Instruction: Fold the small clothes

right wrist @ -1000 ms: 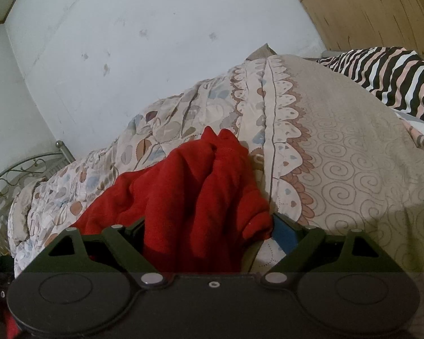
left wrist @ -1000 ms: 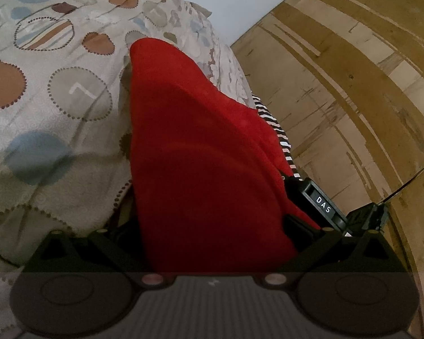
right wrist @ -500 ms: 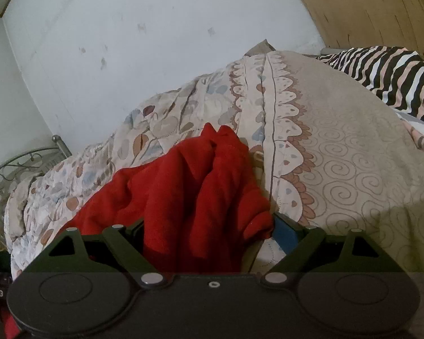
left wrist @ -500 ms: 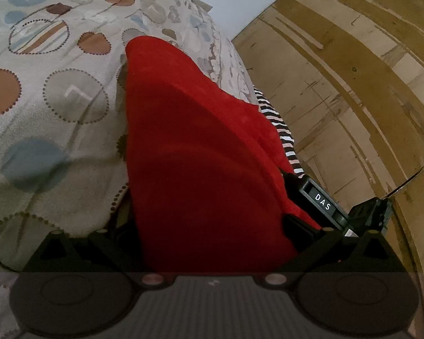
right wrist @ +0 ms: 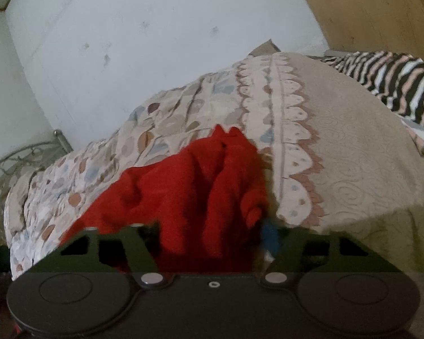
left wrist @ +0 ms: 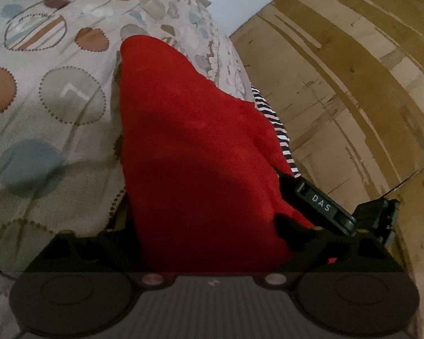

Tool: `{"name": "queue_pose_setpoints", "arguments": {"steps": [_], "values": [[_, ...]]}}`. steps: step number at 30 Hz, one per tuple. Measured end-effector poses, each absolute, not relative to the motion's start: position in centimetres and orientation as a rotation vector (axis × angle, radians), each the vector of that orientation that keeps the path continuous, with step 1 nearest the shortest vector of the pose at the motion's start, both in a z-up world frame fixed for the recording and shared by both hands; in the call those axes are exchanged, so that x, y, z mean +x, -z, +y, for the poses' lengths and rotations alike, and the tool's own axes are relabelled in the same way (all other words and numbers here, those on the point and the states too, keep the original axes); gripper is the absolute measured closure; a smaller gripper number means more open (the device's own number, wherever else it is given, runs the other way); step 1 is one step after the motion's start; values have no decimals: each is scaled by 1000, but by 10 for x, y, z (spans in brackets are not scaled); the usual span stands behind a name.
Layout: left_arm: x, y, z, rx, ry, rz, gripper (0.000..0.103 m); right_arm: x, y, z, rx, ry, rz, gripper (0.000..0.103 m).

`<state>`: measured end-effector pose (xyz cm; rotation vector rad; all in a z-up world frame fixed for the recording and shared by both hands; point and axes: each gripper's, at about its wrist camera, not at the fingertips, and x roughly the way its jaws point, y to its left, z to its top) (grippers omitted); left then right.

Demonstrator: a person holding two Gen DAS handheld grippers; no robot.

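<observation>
A red fleece garment (left wrist: 195,152) fills the middle of the left wrist view and drapes from my left gripper (left wrist: 209,243), which is shut on it; the cloth hides the fingertips. It also shows in the right wrist view (right wrist: 195,186), bunched in folds over the patterned bedspread (right wrist: 339,152). My right gripper (right wrist: 212,243) is shut on the garment's near edge, with a blue pad (right wrist: 270,237) showing at the right finger. The right gripper's body, marked DAS (left wrist: 322,206), appears at the right of the left wrist view, close beside the garment.
The bedspread with circle prints (left wrist: 51,90) lies under the garment. A black, white and pink striped cloth (right wrist: 395,82) lies at the far right of the bed. A white wall (right wrist: 127,42), a wooden wall (left wrist: 339,84) and a metal bed frame (right wrist: 19,163) surround it.
Both grippers keep hold of the red garment. The right wrist view has tilted and shifted a little, and the garment's folds sit slightly lower and blurred by motion.
</observation>
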<state>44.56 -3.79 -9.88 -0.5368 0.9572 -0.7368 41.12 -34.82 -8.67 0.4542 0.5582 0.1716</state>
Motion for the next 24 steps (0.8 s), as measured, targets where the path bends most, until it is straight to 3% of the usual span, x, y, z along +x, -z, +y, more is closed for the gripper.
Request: {"name": "queue_pose_setpoints", "arguments": {"steps": [4, 7, 17, 24], "values": [[449, 90, -32, -532, 741, 960, 33, 415, 63, -329, 407, -211, 559, 60], [450, 75, -27, -482, 755, 950, 38, 415, 40, -304, 308, -262, 534, 61], [434, 1, 61, -249, 639, 810, 39, 430, 4, -238, 403, -432, 431, 62], [437, 40, 131, -330, 517, 914, 38, 472, 39, -171, 440, -491, 601, 61]]}}
